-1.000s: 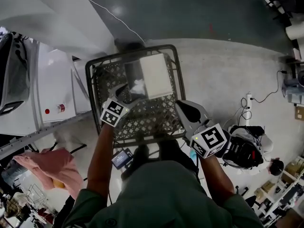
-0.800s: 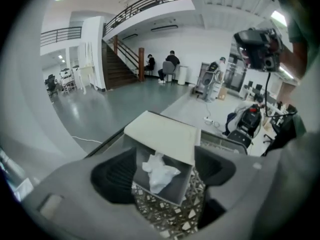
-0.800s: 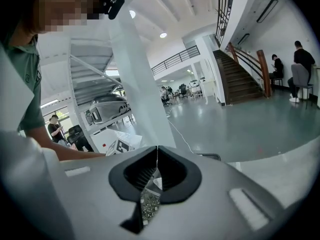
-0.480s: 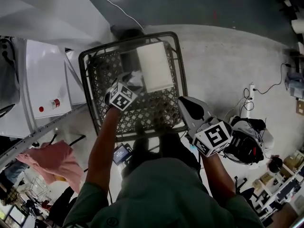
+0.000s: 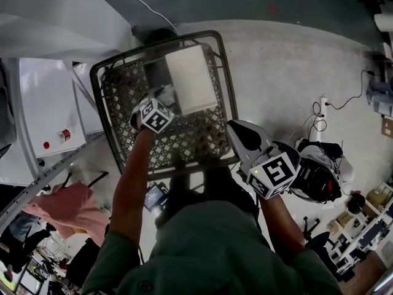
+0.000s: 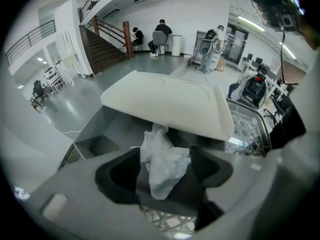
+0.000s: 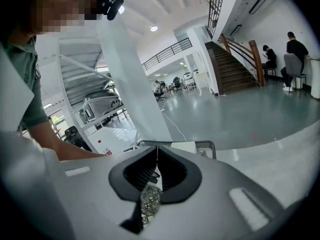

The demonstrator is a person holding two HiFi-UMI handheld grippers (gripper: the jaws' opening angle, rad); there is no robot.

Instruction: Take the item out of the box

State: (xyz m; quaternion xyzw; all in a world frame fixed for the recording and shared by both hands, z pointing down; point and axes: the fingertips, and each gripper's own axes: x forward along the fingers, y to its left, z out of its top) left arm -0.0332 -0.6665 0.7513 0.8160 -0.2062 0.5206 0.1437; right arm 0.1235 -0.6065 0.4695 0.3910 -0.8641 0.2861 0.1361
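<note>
A black lattice crate (image 5: 184, 141) stands on the floor below me, and in it lies an open grey box (image 6: 97, 131) with its white lid (image 5: 190, 78) raised. A crumpled white bag (image 6: 164, 164) sticks out of the box under the lid (image 6: 170, 104). My left gripper (image 5: 161, 97) reaches into the crate at the box's mouth. Its jaws are closing with the bag between them (image 6: 165, 171), and I see no firm squeeze. The right gripper (image 5: 238, 131) hovers over the crate's right rim with its jaws shut and nothing in them (image 7: 156, 176).
A white shelf unit (image 5: 43, 103) runs along the crate's left side. A pink cloth (image 5: 67, 208) lies at the lower left. A black bag (image 5: 316, 180) and cables (image 5: 344, 112) sit on the floor to the right. People sit far off across the hall.
My left gripper has pushed forward across the crate to the box's mouth, beside the white bag. The right gripper has stayed at the crate's right rim.
</note>
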